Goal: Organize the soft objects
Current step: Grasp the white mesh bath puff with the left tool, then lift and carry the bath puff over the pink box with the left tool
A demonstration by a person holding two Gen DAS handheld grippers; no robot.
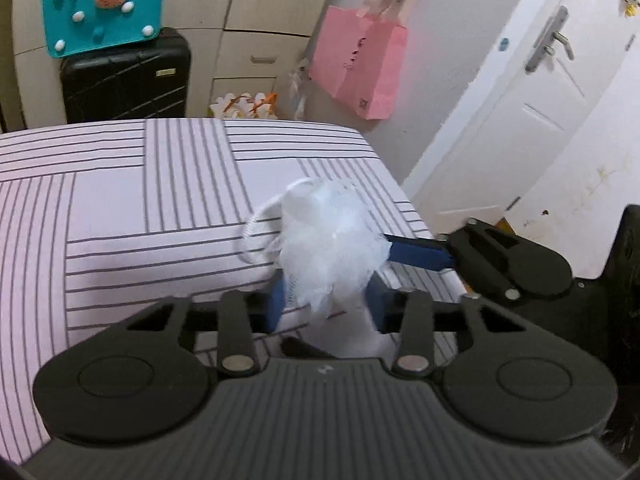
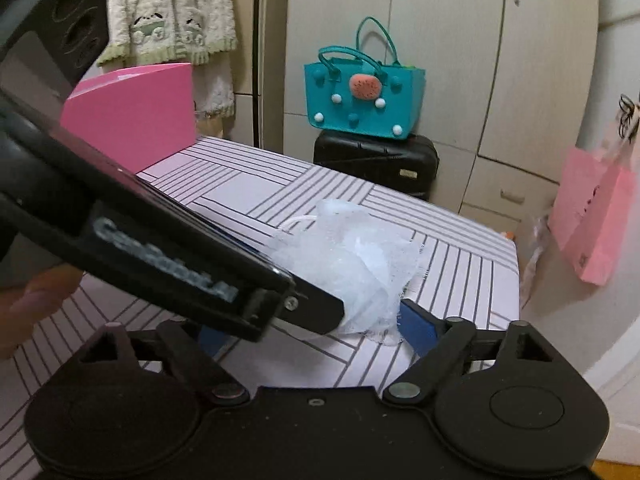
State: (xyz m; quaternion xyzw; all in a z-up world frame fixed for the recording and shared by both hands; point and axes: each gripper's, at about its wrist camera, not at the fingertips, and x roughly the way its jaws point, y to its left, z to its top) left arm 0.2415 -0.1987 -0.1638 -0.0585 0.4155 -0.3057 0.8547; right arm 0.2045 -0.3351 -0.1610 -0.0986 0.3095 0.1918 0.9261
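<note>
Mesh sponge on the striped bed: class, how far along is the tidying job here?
Done: nothing visibly put away yet. In hand: the left gripper is shut on the white mesh sponge above the striped bed, while the right gripper stands open around it, one blue finger beside the sponge. Left: carrying it somewhere; where it belongs cannot be told.

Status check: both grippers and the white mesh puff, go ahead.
Left gripper shut on white mesh puff, held over striped bed. Right gripper jaws open either side of it, no grip. Nothing in the way.
</note>
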